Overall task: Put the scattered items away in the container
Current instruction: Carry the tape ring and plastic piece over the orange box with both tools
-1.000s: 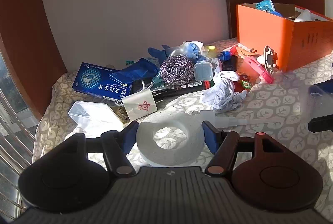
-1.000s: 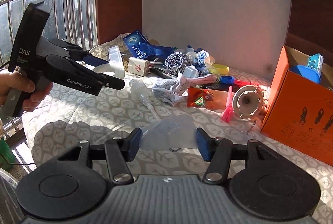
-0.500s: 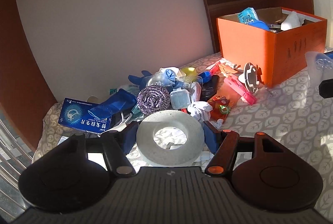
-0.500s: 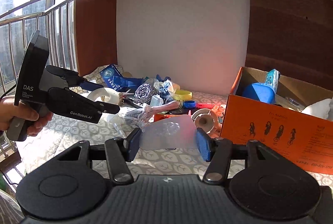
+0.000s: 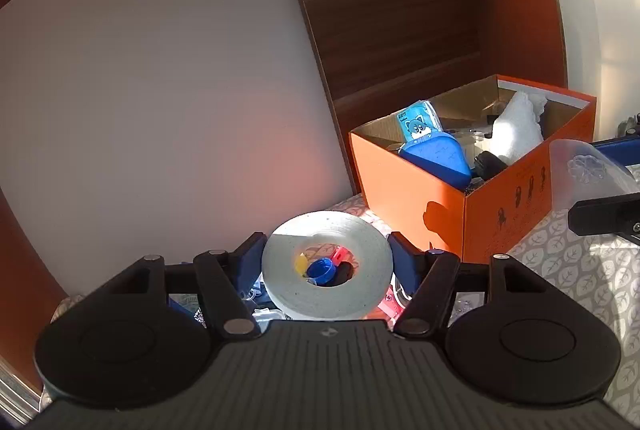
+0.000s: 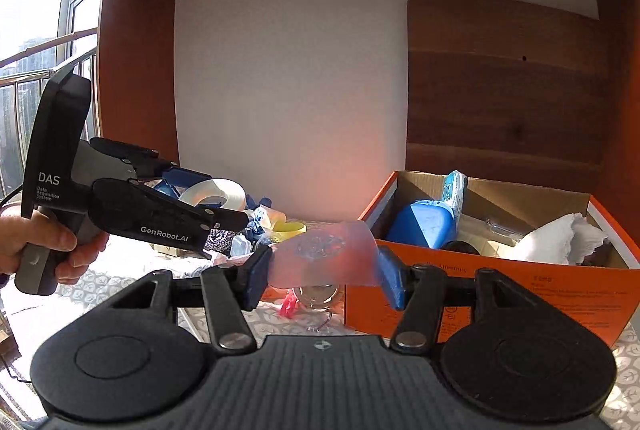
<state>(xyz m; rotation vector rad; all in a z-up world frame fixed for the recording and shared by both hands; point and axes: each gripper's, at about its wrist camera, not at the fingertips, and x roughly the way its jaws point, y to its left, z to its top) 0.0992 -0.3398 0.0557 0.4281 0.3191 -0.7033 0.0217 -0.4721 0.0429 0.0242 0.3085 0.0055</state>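
My left gripper (image 5: 326,262) is shut on a white tape roll (image 5: 360,250), held in the air left of the orange box (image 5: 500,206). It also shows in the right wrist view (image 6: 224,206) with the roll (image 6: 214,192). My right gripper (image 6: 322,270) is shut on a clear plastic piece (image 6: 324,258), held just left of the orange box (image 6: 520,294). That piece shows at the right edge of the left wrist view (image 5: 580,170). The box holds a blue case (image 5: 434,158), a white cloth (image 5: 518,128) and a small blue packet (image 5: 418,122).
Scattered items lie on the leaf-patterned cloth (image 5: 568,270) below and behind the grippers: a yellow ring (image 6: 290,228), a blue cap (image 5: 320,270), a pink clip (image 6: 289,306). A wooden board (image 6: 504,82) leans on the wall behind the box.
Both grippers have risen and swung right toward the orange box, each carrying its item. The box now looks larger and its inside shows.
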